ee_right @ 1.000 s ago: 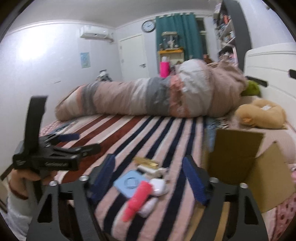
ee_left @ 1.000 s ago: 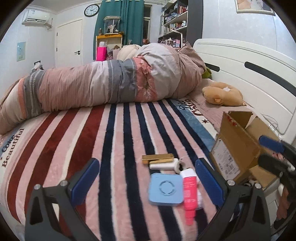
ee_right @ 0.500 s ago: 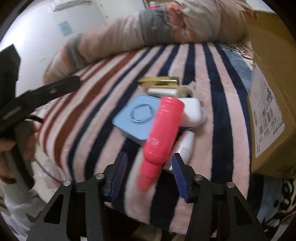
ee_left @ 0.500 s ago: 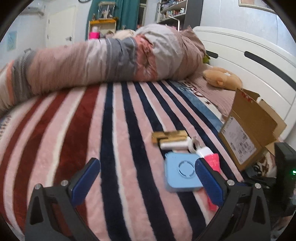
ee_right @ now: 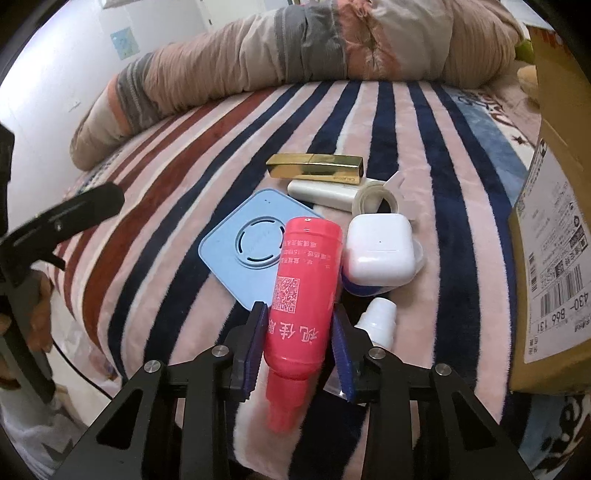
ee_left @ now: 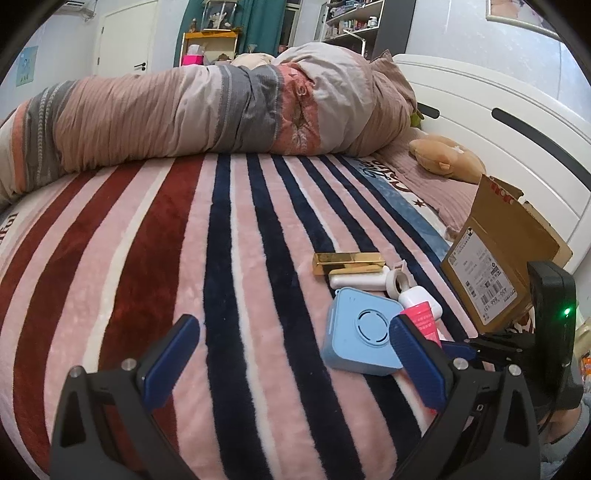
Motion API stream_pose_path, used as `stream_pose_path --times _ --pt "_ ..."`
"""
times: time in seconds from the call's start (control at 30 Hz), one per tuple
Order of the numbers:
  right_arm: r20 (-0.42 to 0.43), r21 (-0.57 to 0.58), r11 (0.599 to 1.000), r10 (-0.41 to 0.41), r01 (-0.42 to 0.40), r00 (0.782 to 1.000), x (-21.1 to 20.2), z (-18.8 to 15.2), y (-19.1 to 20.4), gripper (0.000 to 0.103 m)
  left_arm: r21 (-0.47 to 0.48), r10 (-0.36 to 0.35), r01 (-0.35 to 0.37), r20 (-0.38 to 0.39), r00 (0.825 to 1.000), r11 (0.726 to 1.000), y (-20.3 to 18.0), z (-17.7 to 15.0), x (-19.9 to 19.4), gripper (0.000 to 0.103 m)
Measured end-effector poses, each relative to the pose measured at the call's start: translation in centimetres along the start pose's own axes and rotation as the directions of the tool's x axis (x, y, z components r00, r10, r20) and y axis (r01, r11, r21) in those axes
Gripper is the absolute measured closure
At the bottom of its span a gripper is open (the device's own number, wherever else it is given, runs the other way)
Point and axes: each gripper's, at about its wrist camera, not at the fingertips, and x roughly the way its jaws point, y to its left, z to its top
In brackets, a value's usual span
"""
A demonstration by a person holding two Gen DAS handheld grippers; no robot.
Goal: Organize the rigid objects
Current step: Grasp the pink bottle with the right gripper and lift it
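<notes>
Ahead of the claw, a striped pink, red and navy fleece blanket [ee_left: 229, 236] covers the bed; beyond, a white panelled door [ee_left: 125, 37], teal curtains [ee_left: 258, 18]; rightward, a white headboard [ee_left: 517, 122].

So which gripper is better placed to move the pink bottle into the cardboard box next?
Right. The right gripper is already shut on the pink bottle, with the cardboard box just beside it. The left gripper is open, holds nothing, and sits farther from the box.

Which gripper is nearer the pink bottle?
Right. The right gripper is shut on the pink bottle, its pads against both sides. The left gripper hangs open over bare striped blanket, left of the bottle.
</notes>
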Motion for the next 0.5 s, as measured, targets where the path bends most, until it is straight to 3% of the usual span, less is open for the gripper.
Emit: stream_pose_path --times 0.17,0.23,0.3,0.4,0.5 --pt "0.057 -0.046 0.999 0.022 -0.019 0.998 -1.7 0.1 0.9 0.075 0.006 -0.117 0.117 -0.016 0.993 0.993 -0.6 0.5 -0.1 0.001" --pt "0.099 -0.07 0.996 0.056 -0.049 0.994 -2.9 0.4 1.5 0.075 0.031 -0.183 0.183 -0.019 0.983 0.983 -1.7 1.4 -0.3 0.001" --pt "0.151 -0.116 0.989 0.106 -0.089 0.983 -4.6 1.1 2.3 0.075 0.059 -0.278 0.279 -0.018 0.96 0.959 -3.2 2.7 -0.9 0.006" --pt "0.232 -0.186 0.975 0.167 -0.125 0.958 -7.6 2.3 3.2 0.076 0.104 -0.416 0.416 -0.023 0.909 0.903 -5.7 5.2 -1.9 0.021" --pt "0.292 -0.228 0.964 0.202 -0.138 0.935 -10.3 3.4 3.5 0.076 0.165 -0.416 0.411 -0.007 0.909 0.897 -8.0 7.5 -3.3 0.047"
